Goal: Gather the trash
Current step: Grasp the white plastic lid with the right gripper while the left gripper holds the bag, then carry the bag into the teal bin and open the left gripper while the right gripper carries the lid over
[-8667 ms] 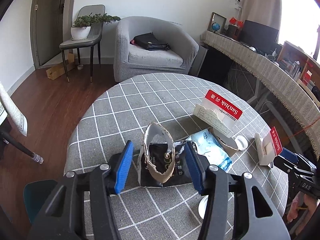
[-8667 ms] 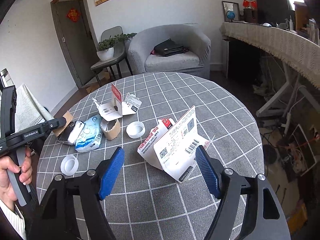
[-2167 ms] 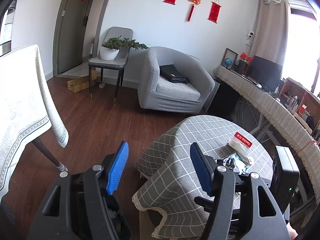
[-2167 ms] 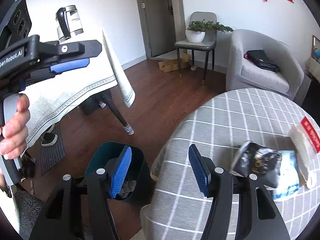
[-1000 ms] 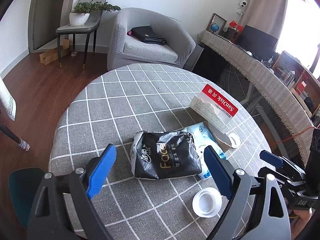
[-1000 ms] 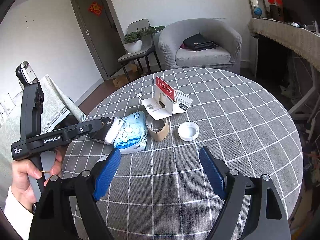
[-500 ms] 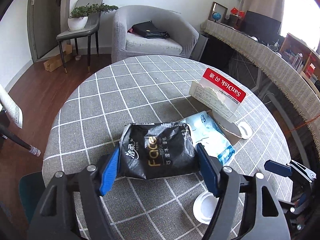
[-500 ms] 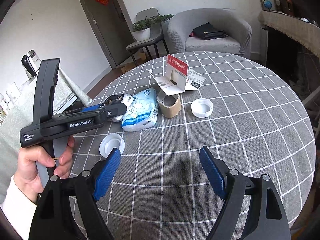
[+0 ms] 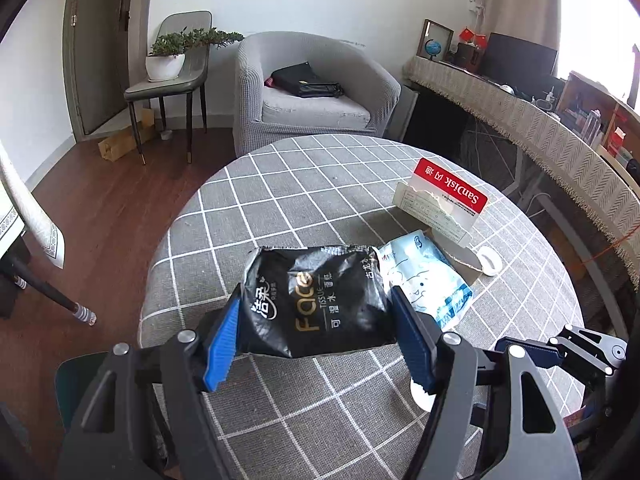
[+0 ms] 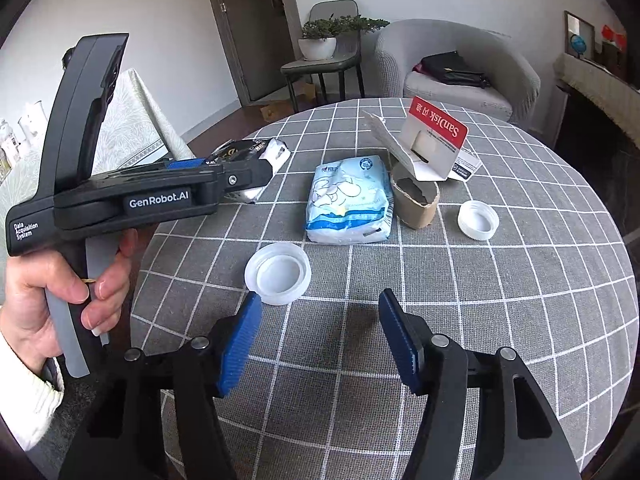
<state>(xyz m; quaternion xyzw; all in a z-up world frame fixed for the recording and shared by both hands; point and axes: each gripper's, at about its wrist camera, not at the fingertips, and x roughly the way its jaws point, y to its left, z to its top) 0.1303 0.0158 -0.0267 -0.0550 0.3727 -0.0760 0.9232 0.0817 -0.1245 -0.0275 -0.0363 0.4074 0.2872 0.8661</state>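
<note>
Black foil tissue pack point(image 9: 316, 312) lying mid-frame on checked table point(image 9: 304, 184) | L gripper point(image 9: 316, 336) clamping its ends, pre-lift | R gripper point(image 10: 320, 336) jaws apart, closing in beside white lid point(image 10: 278, 267), lower centre.

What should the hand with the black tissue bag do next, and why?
Probably lift. The left gripper has just been closing, and its blue pads now press both sides of the black tissue pack, which still lies on the checked table. Raising it frees it for the bin.
</note>
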